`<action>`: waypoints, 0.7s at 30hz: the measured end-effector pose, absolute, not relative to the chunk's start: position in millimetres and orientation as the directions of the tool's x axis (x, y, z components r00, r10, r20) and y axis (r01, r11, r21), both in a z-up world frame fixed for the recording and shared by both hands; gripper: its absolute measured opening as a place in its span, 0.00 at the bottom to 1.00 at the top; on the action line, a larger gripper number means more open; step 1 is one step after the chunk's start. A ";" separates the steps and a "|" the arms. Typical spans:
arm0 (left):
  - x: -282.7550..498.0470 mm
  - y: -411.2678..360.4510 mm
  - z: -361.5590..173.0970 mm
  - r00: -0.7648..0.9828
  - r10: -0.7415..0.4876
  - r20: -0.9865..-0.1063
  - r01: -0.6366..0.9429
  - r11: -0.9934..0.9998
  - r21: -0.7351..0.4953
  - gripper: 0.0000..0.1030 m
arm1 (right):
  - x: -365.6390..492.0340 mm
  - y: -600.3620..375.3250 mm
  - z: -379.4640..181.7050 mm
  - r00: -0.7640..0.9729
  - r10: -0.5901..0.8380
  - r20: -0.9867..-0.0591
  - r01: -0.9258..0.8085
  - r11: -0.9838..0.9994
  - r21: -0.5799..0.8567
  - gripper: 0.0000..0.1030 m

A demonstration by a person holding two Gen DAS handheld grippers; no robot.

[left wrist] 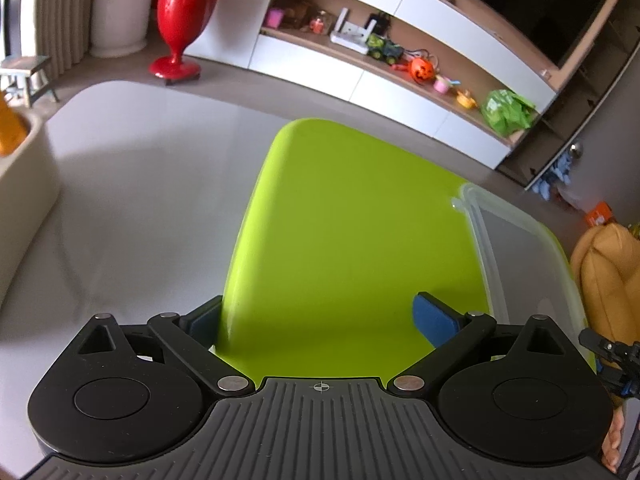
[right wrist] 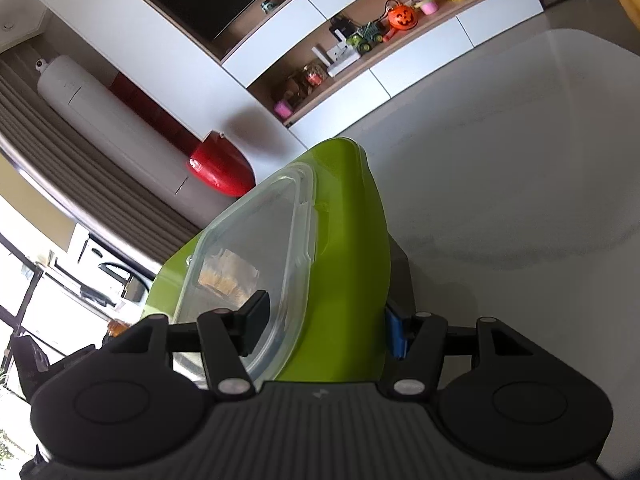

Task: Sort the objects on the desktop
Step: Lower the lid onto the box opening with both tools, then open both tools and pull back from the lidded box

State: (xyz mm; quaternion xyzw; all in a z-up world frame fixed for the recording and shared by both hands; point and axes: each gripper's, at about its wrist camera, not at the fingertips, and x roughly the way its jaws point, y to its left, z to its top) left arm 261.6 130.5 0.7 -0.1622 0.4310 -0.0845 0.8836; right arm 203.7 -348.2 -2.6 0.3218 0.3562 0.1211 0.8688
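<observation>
A lime-green tray (left wrist: 348, 232) lies over the grey table (left wrist: 140, 200) with a clear plastic box lid (left wrist: 520, 264) on its right part. My left gripper (left wrist: 320, 320) straddles the tray's near left edge, one blue pad (left wrist: 436, 320) above it and the other below. My right gripper (right wrist: 324, 320) holds the same tray (right wrist: 352, 260) and the clear lid (right wrist: 256, 252) together between its pads, seen edge-on and tilted. Whether either pair of pads presses the tray firmly is hard to tell, but both sit against it.
A beige container (left wrist: 20, 184) with something orange in it stands at the table's left edge. Beyond the table are a red goblet-shaped stand (left wrist: 180, 20), a shelf unit with toys (left wrist: 420, 68) and an orange chair (left wrist: 608, 280) at right.
</observation>
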 end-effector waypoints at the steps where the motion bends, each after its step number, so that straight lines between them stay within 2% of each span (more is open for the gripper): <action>1: 267.4 128.8 1.0 0.614 -0.288 -0.735 0.006 0.933 -0.361 0.97 | 212.4 -349.6 -3.7 0.720 0.437 -0.539 0.021 0.763 0.646 0.59; 6: 270.9 120.8 -0.7 0.606 -0.308 -0.733 0.025 0.929 -0.369 0.97 | 234.3 -356.7 -6.6 0.722 0.433 -0.539 0.029 0.760 0.649 0.60; 17: 265.1 119.4 -2.9 0.616 -0.313 -0.723 0.026 0.925 -0.378 0.97 | 223.8 -359.8 -10.4 0.734 0.423 -0.531 0.030 0.762 0.647 0.60; 19: 262.5 123.4 -3.0 0.615 -0.316 -0.722 0.010 0.919 -0.394 0.97 | 220.4 -357.9 -10.2 0.732 0.409 -0.545 0.045 0.769 0.637 0.64; 21: 255.9 127.6 1.4 0.631 -0.304 -0.714 -0.005 0.918 -0.396 0.97 | 215.2 -357.9 -8.5 0.726 0.389 -0.567 0.069 0.779 0.623 0.74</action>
